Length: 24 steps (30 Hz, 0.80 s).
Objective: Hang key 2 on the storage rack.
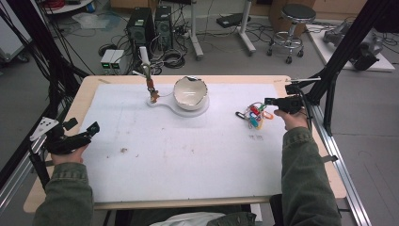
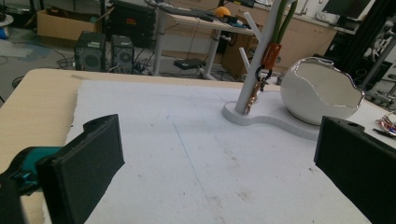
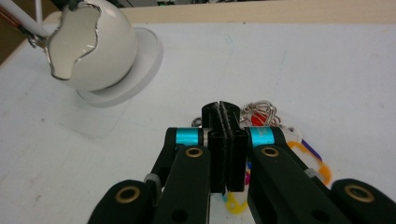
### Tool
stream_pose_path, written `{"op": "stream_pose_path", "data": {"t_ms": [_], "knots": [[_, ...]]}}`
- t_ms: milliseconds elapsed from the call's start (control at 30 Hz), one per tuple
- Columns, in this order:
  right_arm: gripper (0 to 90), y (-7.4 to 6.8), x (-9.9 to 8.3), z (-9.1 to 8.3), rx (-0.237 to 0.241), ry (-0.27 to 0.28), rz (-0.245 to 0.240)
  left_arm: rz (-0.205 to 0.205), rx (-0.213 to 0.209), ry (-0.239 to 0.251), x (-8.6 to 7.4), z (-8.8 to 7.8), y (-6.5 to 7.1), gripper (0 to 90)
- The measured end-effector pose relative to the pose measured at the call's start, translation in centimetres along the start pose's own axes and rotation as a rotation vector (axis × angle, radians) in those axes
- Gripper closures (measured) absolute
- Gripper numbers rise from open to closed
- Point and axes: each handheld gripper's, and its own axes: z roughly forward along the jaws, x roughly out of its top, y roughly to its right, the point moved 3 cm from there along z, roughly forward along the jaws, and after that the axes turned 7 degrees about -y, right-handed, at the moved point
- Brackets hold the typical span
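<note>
A bunch of coloured key tags on wire rings (image 1: 254,116) lies at the right of the white mat (image 1: 188,146). My right gripper (image 1: 268,101) sits just right of it, jaws pressed together. In the right gripper view the shut right gripper (image 3: 223,112) hovers over the key tags (image 3: 261,114); I cannot tell whether a ring is pinched. My left gripper (image 1: 83,126) rests open at the mat's left edge, and the left gripper (image 2: 219,156) has nothing between its jaws. A white peg stand (image 1: 145,59) carries an orange key tag (image 1: 151,84) beside an egg-shaped white bowl (image 1: 190,92).
Stand and bowl share a white base (image 1: 162,102) at the mat's back centre. The bowl (image 2: 322,91) and stand (image 2: 254,60) lie ahead and right of my left gripper. A black frame post (image 1: 331,70) rises by the table's right back corner.
</note>
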Motion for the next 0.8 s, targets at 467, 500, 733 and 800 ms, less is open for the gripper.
{"op": "stream_pose_path", "data": {"t_ms": [467, 500, 733, 800], "knots": [[90.0, -1.8, 2.0, -1.5, 0.02, 0.044, -0.034, 0.002, 0.0, -0.001, 0.0, 0.0, 0.0, 1.7], [90.0, -1.8, 2.1, -1.6, 0.025, 0.048, -0.036, 0.002, 0.0, 0.0, 0.0, 0.0, 0.0, 1.7], [90.0, -2.5, 2.8, -2.5, 0.047, 0.07, -0.032, 0.001, 0.0, 0.0, 0.0, 0.0, 0.0, 1.7], [90.0, -2.6, 3.0, -2.7, 0.043, 0.075, -0.045, 0.0, -0.001, 0.001, 0.0, 0.0, 0.0, 1.7]]}}
